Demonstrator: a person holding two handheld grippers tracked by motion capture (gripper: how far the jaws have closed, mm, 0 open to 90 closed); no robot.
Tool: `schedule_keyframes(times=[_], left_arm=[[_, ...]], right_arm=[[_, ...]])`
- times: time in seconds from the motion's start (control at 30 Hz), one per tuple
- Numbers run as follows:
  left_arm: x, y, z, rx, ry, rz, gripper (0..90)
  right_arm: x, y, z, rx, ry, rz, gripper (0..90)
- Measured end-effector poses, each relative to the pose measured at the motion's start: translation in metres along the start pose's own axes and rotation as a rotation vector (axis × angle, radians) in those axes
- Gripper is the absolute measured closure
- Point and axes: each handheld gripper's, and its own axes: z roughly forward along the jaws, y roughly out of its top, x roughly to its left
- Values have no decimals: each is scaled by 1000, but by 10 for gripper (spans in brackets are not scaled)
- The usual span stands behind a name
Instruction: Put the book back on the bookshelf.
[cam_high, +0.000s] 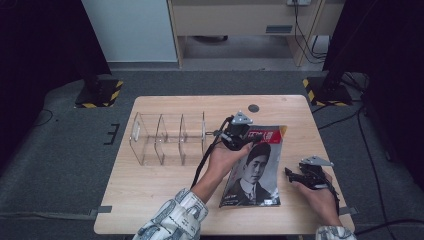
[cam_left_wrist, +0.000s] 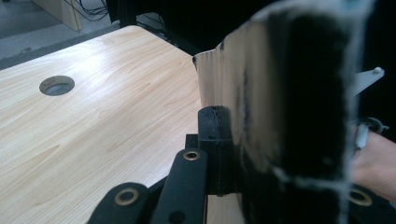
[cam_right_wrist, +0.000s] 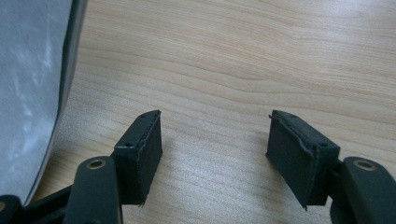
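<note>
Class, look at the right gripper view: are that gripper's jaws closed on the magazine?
No: the right gripper stands open over bare table, and the magazine lies off to its side.

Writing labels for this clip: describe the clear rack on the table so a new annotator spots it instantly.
Start at the light wooden table. On its left half, beside the left gripper that clamps the magazine, stands the clear plastic rack. It is the one see-through thing there, an open-topped box split by upright dividers into a row of slots, all of them vacant.
</note>
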Motion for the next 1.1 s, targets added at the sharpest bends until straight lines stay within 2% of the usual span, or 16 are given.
schedule_keyframes(times=[0.53, 1.1], left_arm=[[-3, 23, -24, -50, -4, 14, 867], [0, 32, -55, -95, 5, 20, 867]], right_arm=[[2, 0, 0, 2, 3, -8, 347], [4, 0, 1, 2, 4, -24, 339]])
